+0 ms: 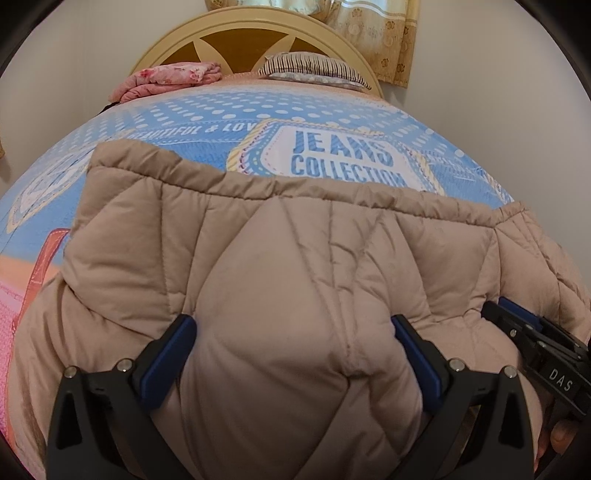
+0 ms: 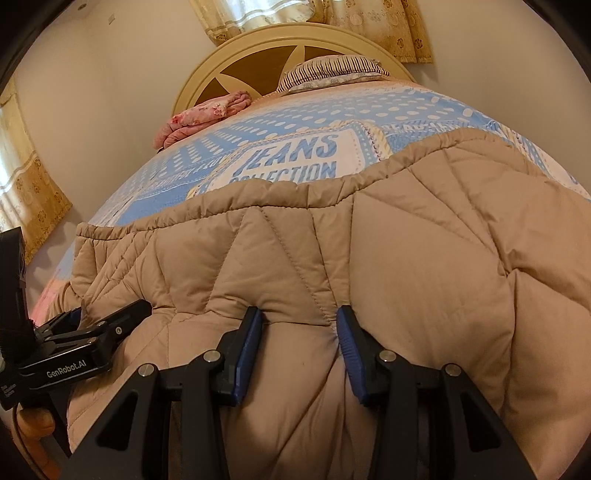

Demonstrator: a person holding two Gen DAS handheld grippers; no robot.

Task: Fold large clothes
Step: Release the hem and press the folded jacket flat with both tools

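A beige quilted jacket [image 1: 295,258] lies on the bed, its gathered hem toward the headboard; it also fills the right wrist view [image 2: 424,266]. My left gripper [image 1: 293,328] stands wide around a thick bulge of the jacket's near edge, blue pads pressing the fabric on both sides. My right gripper [image 2: 299,321] is narrower and pinches a fold of the same near edge between its pads. The right gripper shows at the right of the left wrist view [image 1: 532,332]; the left gripper shows at the left of the right wrist view [image 2: 103,325]. They sit side by side.
The blue dotted bedspread [image 1: 332,114] printed "JEANS COLLECTION" covers the bed. A pink floral folded cloth [image 1: 166,79] and a striped pillow [image 1: 310,68] lie by the round headboard [image 1: 243,29]. Curtains [image 2: 29,192] hang at the left and behind.
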